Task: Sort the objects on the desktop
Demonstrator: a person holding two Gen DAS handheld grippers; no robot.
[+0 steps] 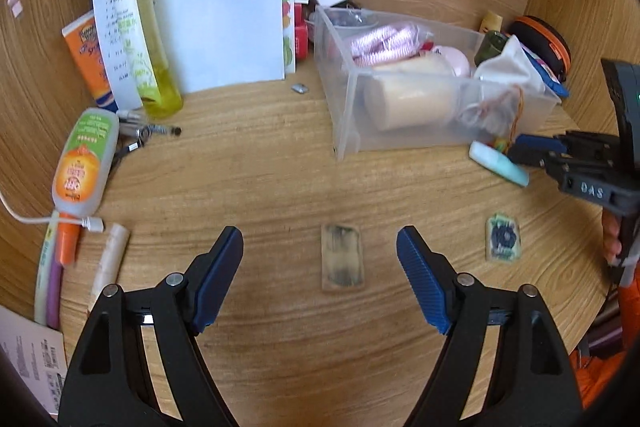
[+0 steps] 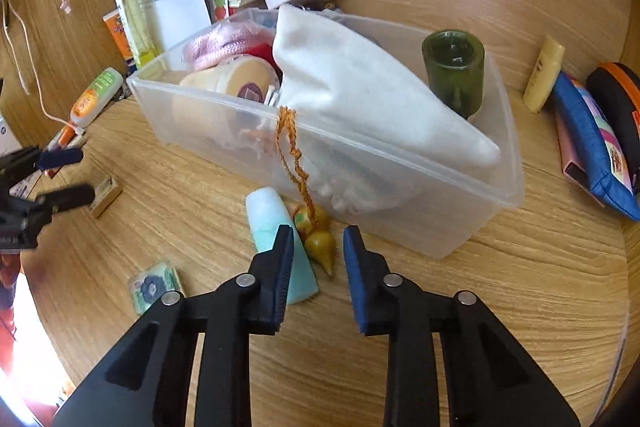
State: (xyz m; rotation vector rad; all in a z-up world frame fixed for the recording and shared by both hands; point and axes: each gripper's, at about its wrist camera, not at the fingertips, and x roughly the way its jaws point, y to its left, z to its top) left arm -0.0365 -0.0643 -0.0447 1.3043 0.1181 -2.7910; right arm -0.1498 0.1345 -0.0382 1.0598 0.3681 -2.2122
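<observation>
**A:** Item one, left gripper [image 1: 320, 233]?

**B:** Fingers spread wide, holding nothing. They hang over the wooden surface [image 1: 260, 179], with a small worn rectangular block [image 1: 342, 257] lying flat between them, touching neither.

**A:** Item two, right gripper [image 2: 318, 231]?

**B:** Fingers drawn close together with only a narrow gap left and nothing clamped. A yellow-green pear-shaped charm [image 2: 320, 247] lies on the surface just at the tips, in line with the gap. It is tied to an orange cord [image 2: 292, 147] that runs up over the bin's rim.

**A:** Beside it?

**B:** A pale teal tube [image 2: 266, 219], lying flat, partly under the left-hand finger and touching the charm.

**A:** The bin?

**B:** A clear plastic bin [image 2: 460, 227] sits just behind the charm. It holds a white cloth pouch [image 2: 360, 87], a dark green glass jar [image 2: 454, 67], pink rope and a beige cylinder.

**A:** Loose pieces?

**B:** A small patterned green packet [image 2: 154, 287] lies flat between the two grippers. A yellow-green spray bottle [image 1: 140, 27] lies with papers at the far left.
</observation>
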